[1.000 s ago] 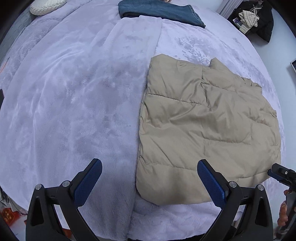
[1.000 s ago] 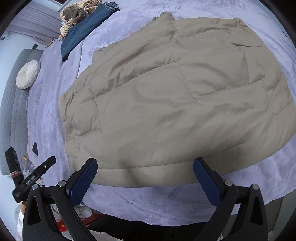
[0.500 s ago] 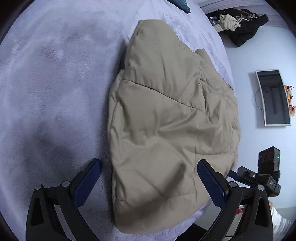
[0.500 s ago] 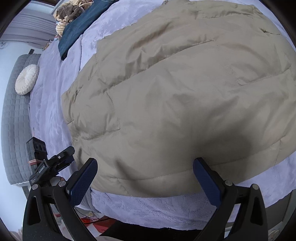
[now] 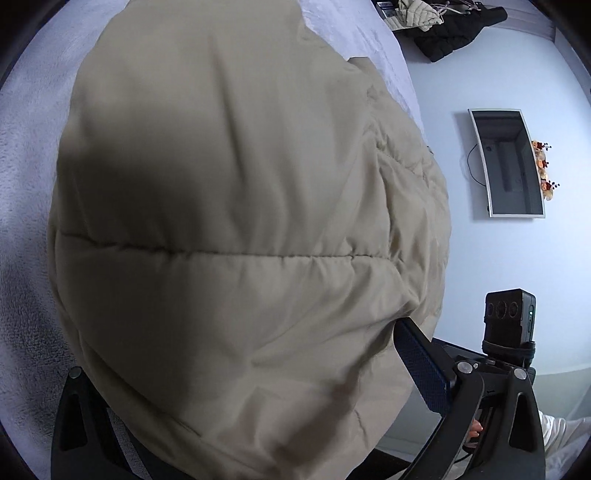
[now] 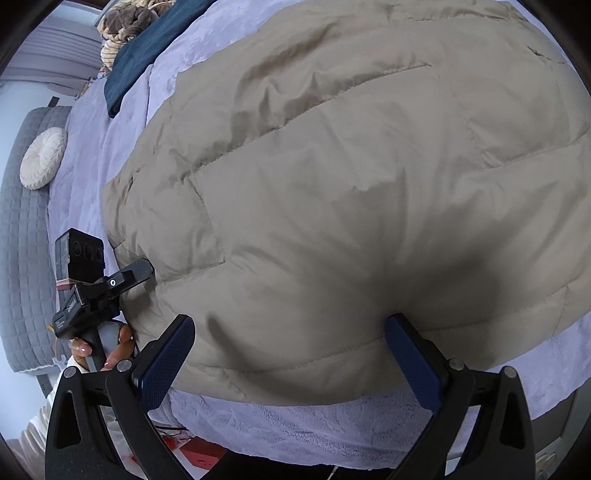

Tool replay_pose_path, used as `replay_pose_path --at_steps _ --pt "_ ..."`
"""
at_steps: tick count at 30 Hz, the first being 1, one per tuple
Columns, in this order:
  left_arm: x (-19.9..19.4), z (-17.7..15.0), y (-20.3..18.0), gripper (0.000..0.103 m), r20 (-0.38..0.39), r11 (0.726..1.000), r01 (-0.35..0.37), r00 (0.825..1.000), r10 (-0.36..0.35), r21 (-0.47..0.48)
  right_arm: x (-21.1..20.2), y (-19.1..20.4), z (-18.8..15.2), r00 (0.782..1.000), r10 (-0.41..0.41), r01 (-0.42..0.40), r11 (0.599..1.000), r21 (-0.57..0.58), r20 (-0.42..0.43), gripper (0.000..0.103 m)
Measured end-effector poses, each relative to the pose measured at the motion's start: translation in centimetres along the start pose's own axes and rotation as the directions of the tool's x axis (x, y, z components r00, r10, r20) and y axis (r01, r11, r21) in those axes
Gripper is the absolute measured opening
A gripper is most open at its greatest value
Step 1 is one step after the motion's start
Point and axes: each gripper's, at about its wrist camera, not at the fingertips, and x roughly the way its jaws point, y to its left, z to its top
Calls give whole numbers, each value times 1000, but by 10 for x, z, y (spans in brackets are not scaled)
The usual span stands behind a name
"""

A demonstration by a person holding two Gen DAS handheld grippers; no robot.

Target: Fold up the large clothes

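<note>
Tan quilted jacket [image 6: 351,192] lies spread on the bed [image 6: 332,428], near the bed's front edge. It looks like a compact rectangle with no sleeve sticking out, so some folding may already be in; I cannot confirm how many layers from these views.

Left claw [image 5: 236,373]: pushed in at the jacket's left corner. The jacket bulges up between the two arms and hides the left pad entirely; the right pad [image 5: 424,365] shows, standing wide of the cloth. Jaws read as spread, not yet clenched. In the right wrist view the same claw [image 6: 142,271] sits right at the jacket's left edge, touching or nearly so, with the person's hand [image 6: 107,349] on its handle.

Right claw [image 6: 291,363]: released, both blue pads wide apart, straddling the jacket's near hem. Pads appear just at the hem; contact cannot be settled.

Elsewhere on the bed, beyond the jacket: folded jeans [image 6: 147,48], a striped knitted item [image 6: 122,26] past them, a round cream cushion [image 6: 42,158] far left of the jacket.

Judgement on progress: mid-task. Both claws are placed for a pinch on the near hem and corner, none made. Left to do: clench on the hem, carry it over toward the jacket's far edge, flatten. The puffy filling will likely spring back.
</note>
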Motion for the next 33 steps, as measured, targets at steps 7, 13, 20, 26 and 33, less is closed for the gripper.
replay_pose_path --at_steps 7,13,20,26,33 --pt "-23 -2 -32 31 28 996 -5 1000 2 84 -19 5 -2 1000 18 -17 1000 -10 12 103" --pt "-40 -7 -52 30 65 994 -43 997 36 100 -61 2 10 983 -31 40 998 -46 181 89" --pt "-55 -16 -75 30 113 993 -93 990 85 68 -56 -11 49 973 -35 55 995 -80 229 12" --pt "-63 -32 -121 30 169 992 -122 979 113 44 -25 -16 79 982 32 -5 990 -142 186 11" --pt "-42 -35 -191 30 199 985 -171 966 164 17 7 -32 103 986 84 -67 991 -119 147 7"
